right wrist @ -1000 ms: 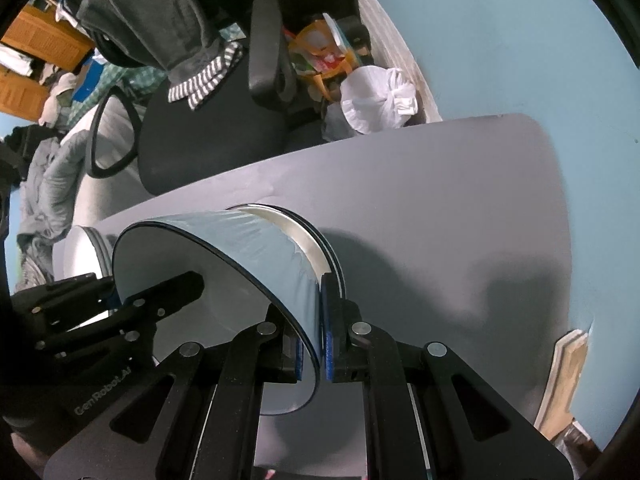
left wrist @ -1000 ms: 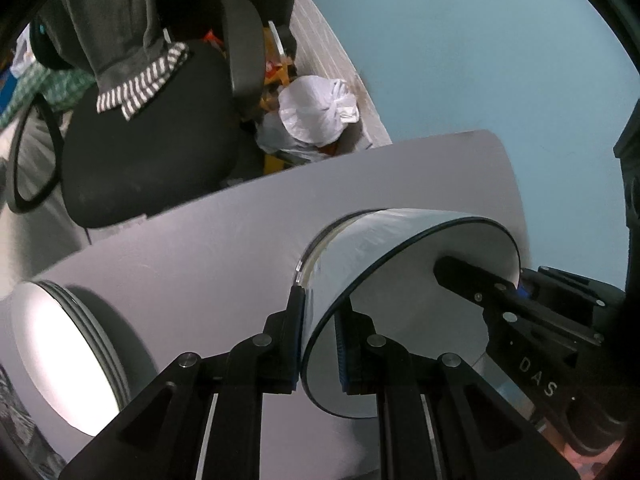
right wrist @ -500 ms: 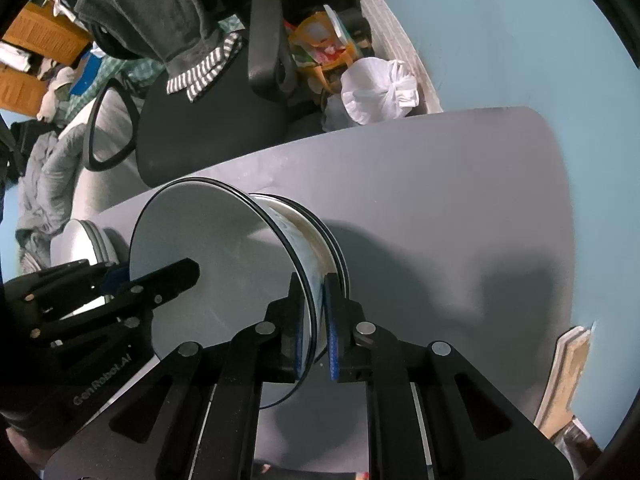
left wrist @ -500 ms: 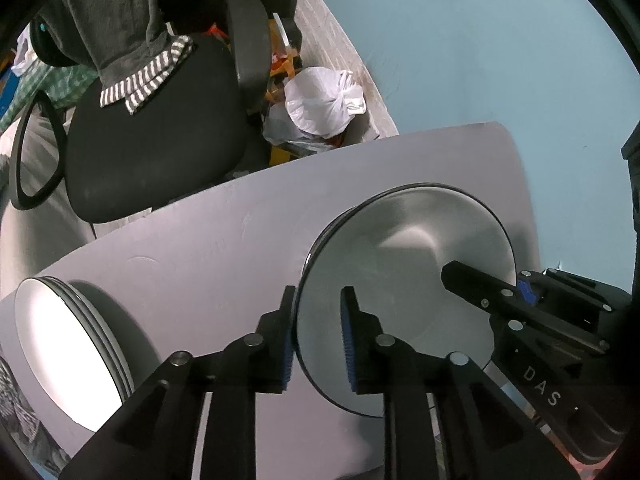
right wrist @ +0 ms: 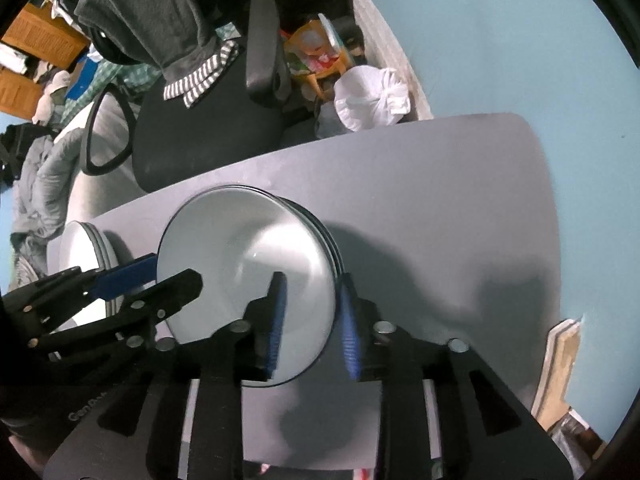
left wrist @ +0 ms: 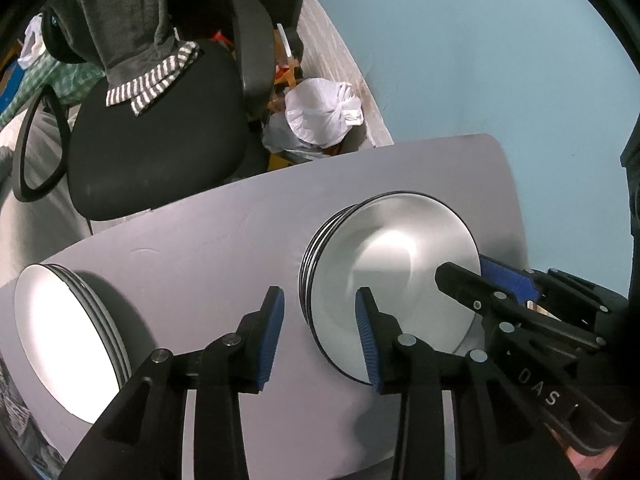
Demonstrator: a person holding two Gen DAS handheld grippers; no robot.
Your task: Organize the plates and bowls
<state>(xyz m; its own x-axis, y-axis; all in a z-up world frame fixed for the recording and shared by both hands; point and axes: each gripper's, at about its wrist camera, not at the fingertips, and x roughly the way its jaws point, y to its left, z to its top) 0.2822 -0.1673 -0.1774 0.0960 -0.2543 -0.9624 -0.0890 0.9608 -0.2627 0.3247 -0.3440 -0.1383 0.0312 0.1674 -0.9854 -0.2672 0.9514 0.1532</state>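
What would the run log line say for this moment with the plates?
left gripper: open | right gripper: open | plate stack: on table, jaws straddle rim | second plate stack: apart

We see our right gripper (right wrist: 312, 320) open around the edge of the plate stack (right wrist: 248, 276). Our left gripper (right wrist: 140, 280) is open at nine o'clock.

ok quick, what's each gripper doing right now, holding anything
Left gripper: open, tongs either side of the plate stack's rim, not clamping it.
Right gripper: open, straddling the same stack's rim, holding nothing.
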